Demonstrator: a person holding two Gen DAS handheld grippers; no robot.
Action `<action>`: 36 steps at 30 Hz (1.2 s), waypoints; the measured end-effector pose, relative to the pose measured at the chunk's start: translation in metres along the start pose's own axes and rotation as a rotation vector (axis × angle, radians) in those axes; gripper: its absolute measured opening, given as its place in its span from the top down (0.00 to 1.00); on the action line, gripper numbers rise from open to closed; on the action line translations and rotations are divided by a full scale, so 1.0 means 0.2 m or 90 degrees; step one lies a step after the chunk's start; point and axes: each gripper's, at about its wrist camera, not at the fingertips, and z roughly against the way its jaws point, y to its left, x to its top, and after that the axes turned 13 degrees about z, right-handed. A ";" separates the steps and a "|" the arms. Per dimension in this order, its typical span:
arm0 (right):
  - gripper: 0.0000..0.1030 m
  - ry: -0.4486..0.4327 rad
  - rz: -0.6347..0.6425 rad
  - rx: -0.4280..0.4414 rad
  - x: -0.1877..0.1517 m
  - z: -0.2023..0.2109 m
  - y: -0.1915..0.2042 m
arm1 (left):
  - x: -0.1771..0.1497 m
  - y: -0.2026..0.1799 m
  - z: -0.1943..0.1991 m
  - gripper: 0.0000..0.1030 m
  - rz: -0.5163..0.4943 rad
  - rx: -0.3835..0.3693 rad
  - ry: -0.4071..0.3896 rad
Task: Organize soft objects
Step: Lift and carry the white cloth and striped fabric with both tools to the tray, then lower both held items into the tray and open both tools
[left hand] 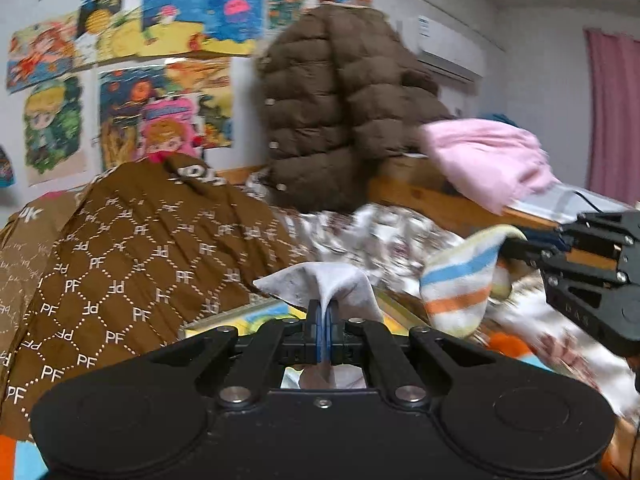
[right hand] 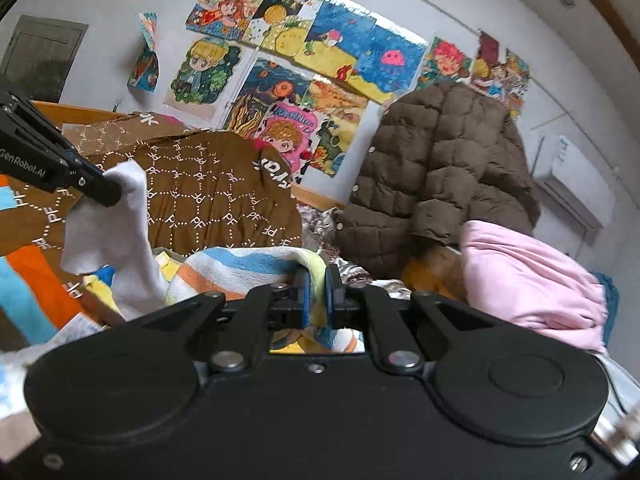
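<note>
Both grippers are mid-carry over the bed, each with a sock, so the step in hand looks like the lift-and-pair stage of sorting the soft things. Landmark is the brown quilt [right hand: 208,200], piled against the wall on the left. Going left to right: the left gripper [right hand: 114,194] sits in front of the quilt's near edge, jaws pressed together on a pinch of the white sock [right hand: 120,240], which hangs free below the pads, clear of the bedding. Right of the quilt, the right gripper [right hand: 316,300] is clamped on the yellow cuff of the striped sock [right hand: 240,272]; the body of that sock drapes away toward the quilt side. Seen from the left wrist, the striped sock [left hand: 460,288] dangles just beside the white sock [left hand: 332,280], not touching. Further right of the quilt is the brown puffer jacket [right hand: 440,176], then a pink garment [right hand: 528,280] on the wooden bed frame. Judgement: the two socks don't look like a matched pair, so the next move needs a clear drop spot, then the grips released one at a time. Risk: the left grip is a thin fold only, and a fast swing could shake it loose.
</note>
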 end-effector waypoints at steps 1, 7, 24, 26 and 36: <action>0.98 0.002 0.001 0.004 0.00 -0.07 0.01 | 0.01 0.03 -0.06 0.99 0.006 0.007 -0.004; 0.98 0.035 -0.008 0.033 -0.01 -0.44 0.05 | 0.02 0.12 -0.39 0.99 0.044 0.027 -0.007; 0.97 0.204 -0.062 0.077 -0.16 -1.18 0.18 | -0.13 0.32 -1.09 0.99 0.169 0.044 0.055; 0.97 0.217 -0.058 0.084 -0.17 -1.29 0.21 | -0.16 0.35 -1.13 0.99 0.185 0.047 0.069; 0.97 0.273 -0.006 0.121 -0.25 -1.71 0.44 | -0.28 0.45 -1.27 0.99 0.208 0.062 0.122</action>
